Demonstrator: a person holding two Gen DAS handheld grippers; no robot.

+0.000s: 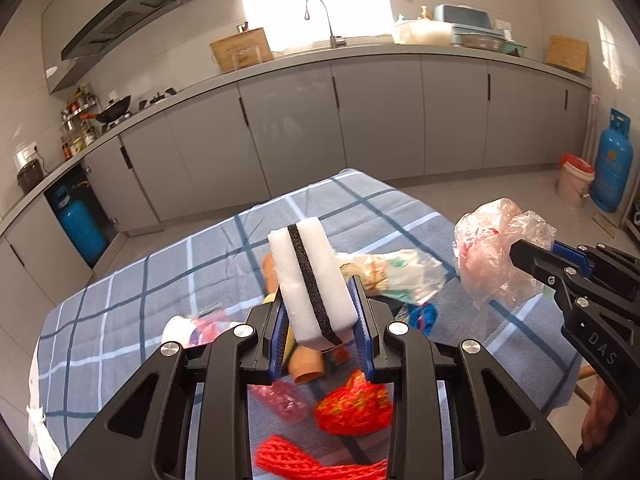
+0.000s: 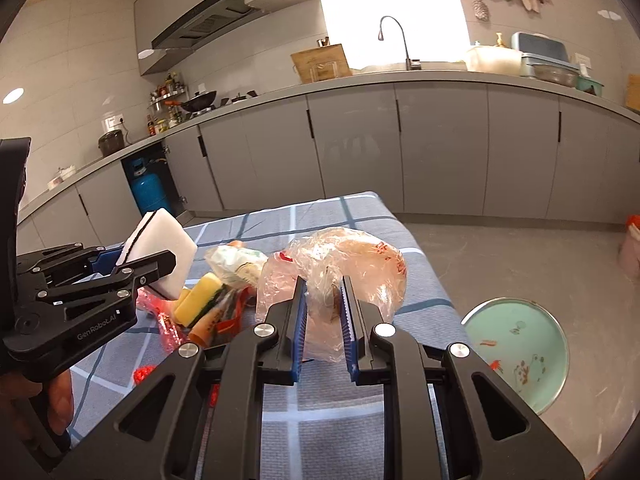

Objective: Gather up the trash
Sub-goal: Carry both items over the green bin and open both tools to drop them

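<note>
My left gripper (image 1: 320, 312) is shut on a white sponge with a black stripe (image 1: 310, 276) and holds it above the table; the sponge also shows in the right wrist view (image 2: 164, 252). My right gripper (image 2: 324, 312) is shut on a crumpled clear pinkish plastic bag (image 2: 340, 264), which also shows in the left wrist view (image 1: 492, 252), held above the table's right side. More trash lies on the blue checked tablecloth (image 1: 160, 280): a plastic wrapper (image 1: 400, 272), a yellow sponge (image 2: 198, 300), red mesh netting (image 1: 352, 404) and an orange piece (image 1: 306, 368).
A pale green round basin (image 2: 520, 352) sits on the floor to the right of the table. Grey kitchen cabinets (image 1: 360, 120) run along the back. A blue gas cylinder (image 1: 612, 164) and a pink bucket (image 1: 574, 180) stand at the far right.
</note>
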